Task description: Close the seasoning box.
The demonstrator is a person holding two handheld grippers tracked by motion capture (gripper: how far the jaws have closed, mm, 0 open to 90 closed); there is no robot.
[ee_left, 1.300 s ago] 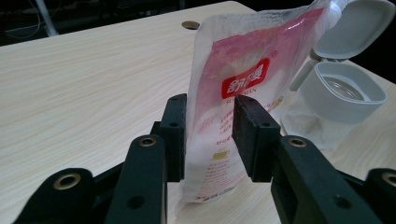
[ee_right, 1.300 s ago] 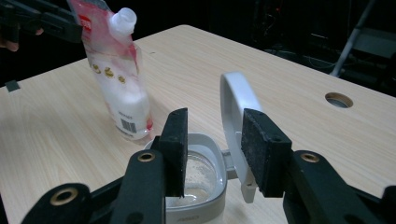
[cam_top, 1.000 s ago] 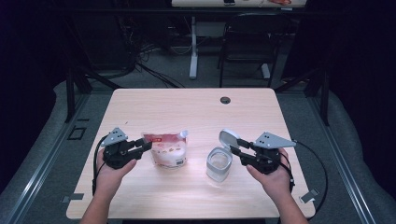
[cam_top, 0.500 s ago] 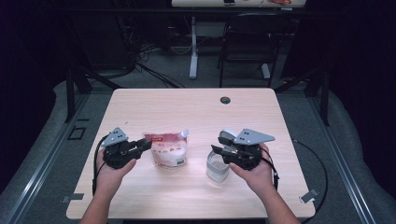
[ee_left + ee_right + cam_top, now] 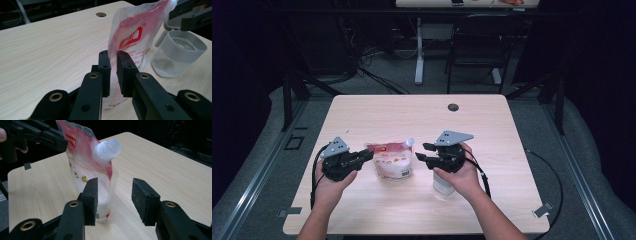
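Observation:
A red and white spouted pouch point(image 5: 391, 161) stands upright on the wooden table point(image 5: 412, 115). My left gripper point(image 5: 370, 154) is shut on the pouch's left edge; in the left gripper view its jaws point(image 5: 113, 53) have just been closing and now pinch the pouch point(image 5: 135, 37). My right gripper point(image 5: 420, 152) hovers open just right of the pouch's white spout cap point(image 5: 107, 150). Its jaws point(image 5: 115, 190) have just been opening, with nothing gripped. A clear jar point(image 5: 177, 55) with a grey collar and some white powder stands behind the pouch, partly under my right hand point(image 5: 462, 175).
A round cable hole point(image 5: 453, 107) sits near the table's far edge. Cables trail from both grippers over the table's sides. Beyond the table stand a chair point(image 5: 477, 45) and a desk leg point(image 5: 419, 50) on a dark floor.
My right gripper has moved left, from beside the jar to the pouch's spout, and the jar now sits under that hand. The left gripper has stayed at the pouch's edge.

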